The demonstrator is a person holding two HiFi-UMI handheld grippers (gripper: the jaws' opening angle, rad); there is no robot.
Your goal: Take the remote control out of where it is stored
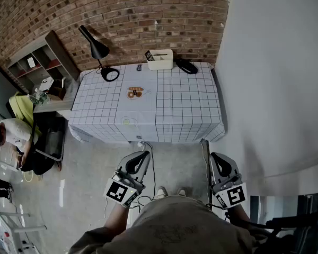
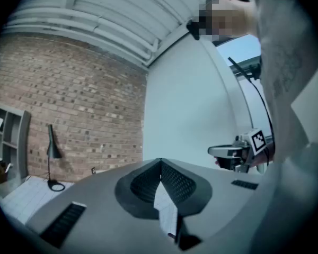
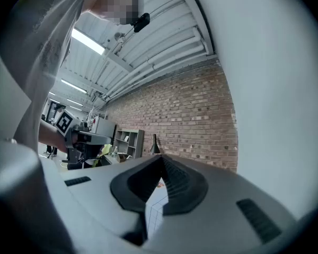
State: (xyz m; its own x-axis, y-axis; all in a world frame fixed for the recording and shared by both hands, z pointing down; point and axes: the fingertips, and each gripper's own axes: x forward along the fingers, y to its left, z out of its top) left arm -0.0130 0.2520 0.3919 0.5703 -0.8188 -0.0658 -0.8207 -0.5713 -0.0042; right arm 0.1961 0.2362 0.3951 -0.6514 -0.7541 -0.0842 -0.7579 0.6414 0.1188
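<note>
A white box [image 1: 161,60] stands at the far edge of the grid-cloth table [image 1: 180,110]. A dark slim thing [image 1: 149,55] pokes out of the box's left end; it may be the remote control, too small to tell. My left gripper [image 1: 142,156] and right gripper [image 1: 215,157] hang low in front of me over the floor, well short of the table, both pointing towards it. In the left gripper view the left gripper [image 2: 160,162] has its jaws together at the tip with nothing between them. The right gripper [image 3: 161,157] looks the same in its own view.
On the table stand a black desk lamp [image 1: 99,52], a black object [image 1: 186,66] at the far right corner and small brown things [image 1: 134,92] mid-table. A shelf unit [image 1: 36,63] and a person [image 1: 10,134] are at the left. A white wall [image 1: 275,78] runs along the right.
</note>
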